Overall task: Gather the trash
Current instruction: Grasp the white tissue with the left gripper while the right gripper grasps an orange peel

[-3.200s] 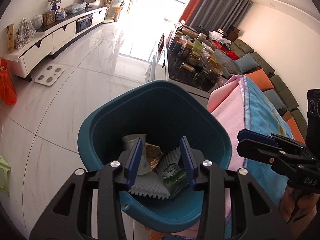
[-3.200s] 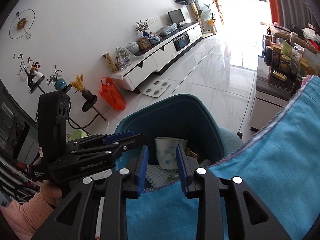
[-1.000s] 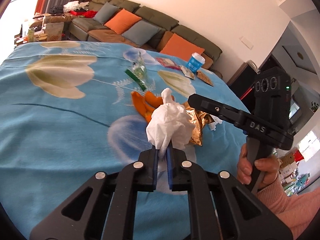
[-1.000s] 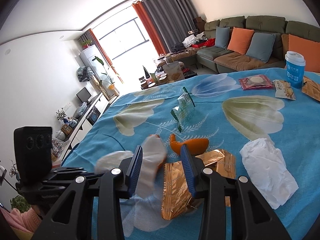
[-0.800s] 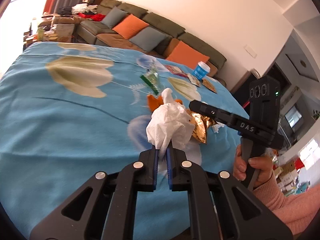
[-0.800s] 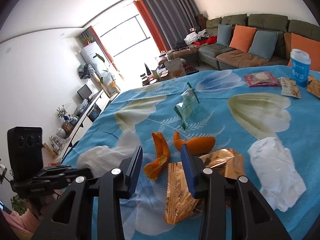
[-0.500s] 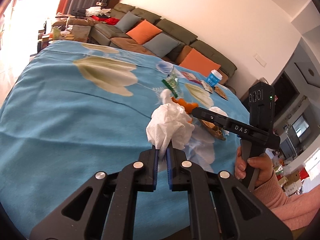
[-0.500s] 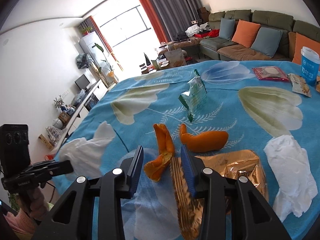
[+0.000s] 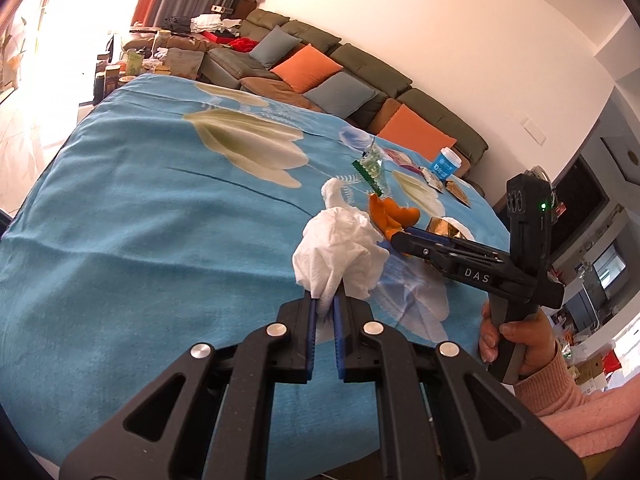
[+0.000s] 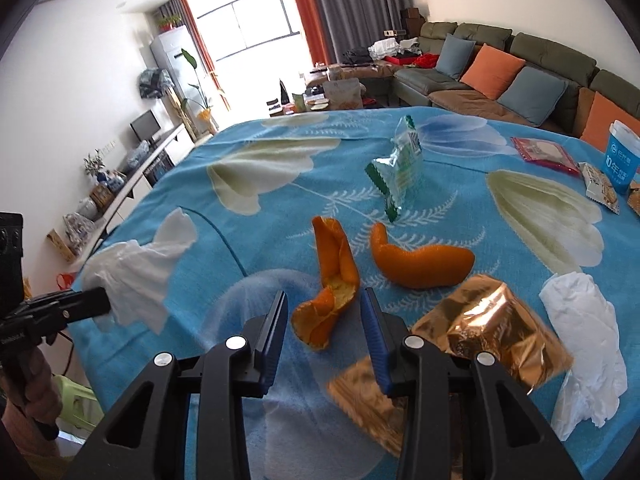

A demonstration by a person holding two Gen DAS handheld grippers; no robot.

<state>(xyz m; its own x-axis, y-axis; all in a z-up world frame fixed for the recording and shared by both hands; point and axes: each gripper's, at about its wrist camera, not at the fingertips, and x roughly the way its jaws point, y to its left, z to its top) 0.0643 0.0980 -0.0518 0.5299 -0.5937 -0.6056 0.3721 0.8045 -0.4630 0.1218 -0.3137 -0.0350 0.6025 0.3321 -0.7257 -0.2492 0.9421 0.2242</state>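
Trash is lying scattered over a table covered with a blue flower-printed cloth [image 10: 260, 216], and one piece is already off it: the left gripper [image 9: 323, 303] is pinching a crumpled white paper tissue [image 9: 340, 252] between its pressed-together blue pads, holding it in the air above the cloth. The right wrist view is showing the same tissue [image 10: 136, 276] from the side, sticking out of that gripper at the left edge, near the table's border.

The right gripper [image 10: 325, 312] is pointing down at the cloth with its jaws partly spread, and a curled strip of orange peel [image 10: 332, 280] is lying between its blue fingers [image 10: 276, 320]; the pads are not pressing on it. In the left wrist view this gripper [image 9: 398, 238] is appearing side-on, gripped by a hand [image 9: 516, 336] in a pink sleeve, and its gap cannot be judged there.

Just beyond the strip, a second, broader piece of orange peel [image 10: 420, 260] is resting on the cloth. To the right, a crinkled gold foil wrapper [image 10: 488, 328] and another white tissue [image 10: 588, 344] are lying close together. Only the right view is showing these clearly; in the left view they are mostly hidden behind the right gripper. Farther back, a green and clear plastic wrapper [image 10: 400, 164] is standing up, and a blue paper cup [image 10: 622, 156] is sitting near the far edge beside flat snack packets [image 10: 544, 152].
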